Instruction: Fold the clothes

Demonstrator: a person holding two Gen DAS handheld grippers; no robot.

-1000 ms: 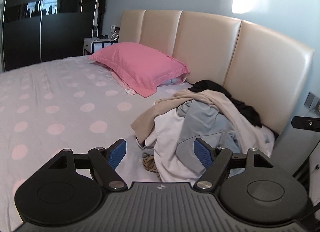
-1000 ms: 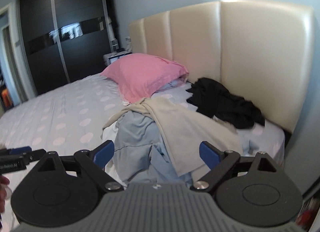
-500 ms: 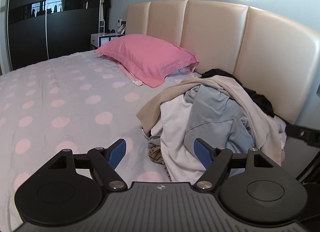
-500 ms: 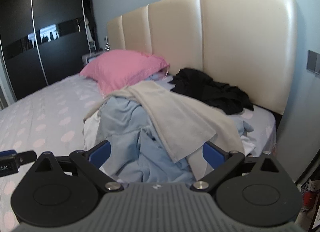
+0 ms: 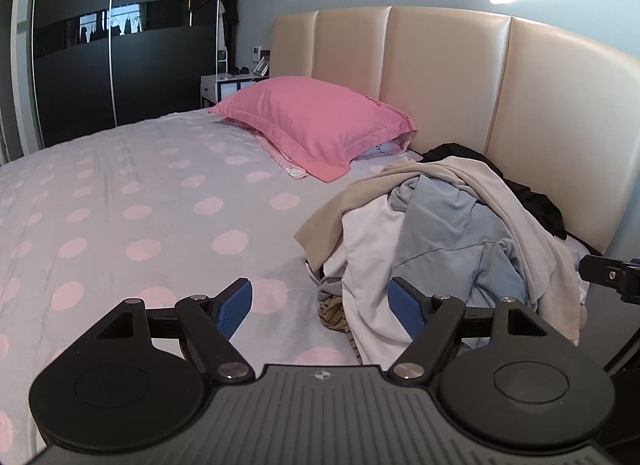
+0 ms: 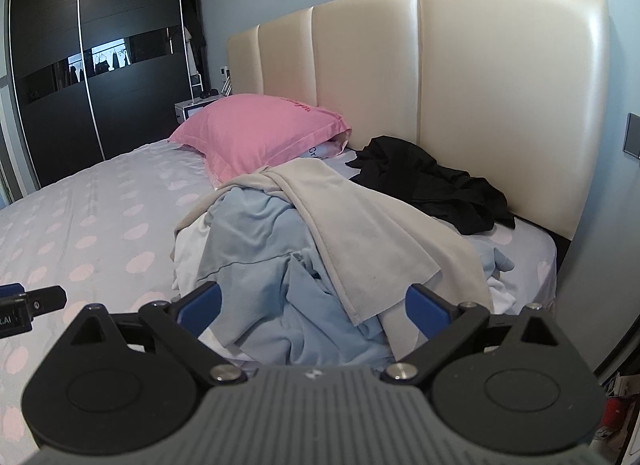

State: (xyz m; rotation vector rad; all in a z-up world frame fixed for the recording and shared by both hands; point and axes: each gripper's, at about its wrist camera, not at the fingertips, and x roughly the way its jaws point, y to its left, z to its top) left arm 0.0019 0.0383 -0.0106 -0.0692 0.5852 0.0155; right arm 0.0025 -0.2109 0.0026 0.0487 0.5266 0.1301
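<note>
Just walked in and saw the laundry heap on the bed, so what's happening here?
A person is about to fold clothes, with a claw in each hand. Both the left claw and the right claw are open and empty, aimed at the pile near the headboard. A beige garment lies across the top of a light blue one, and a black one sits apart by the headboard. Nothing is picked up or folded yet.
</note>
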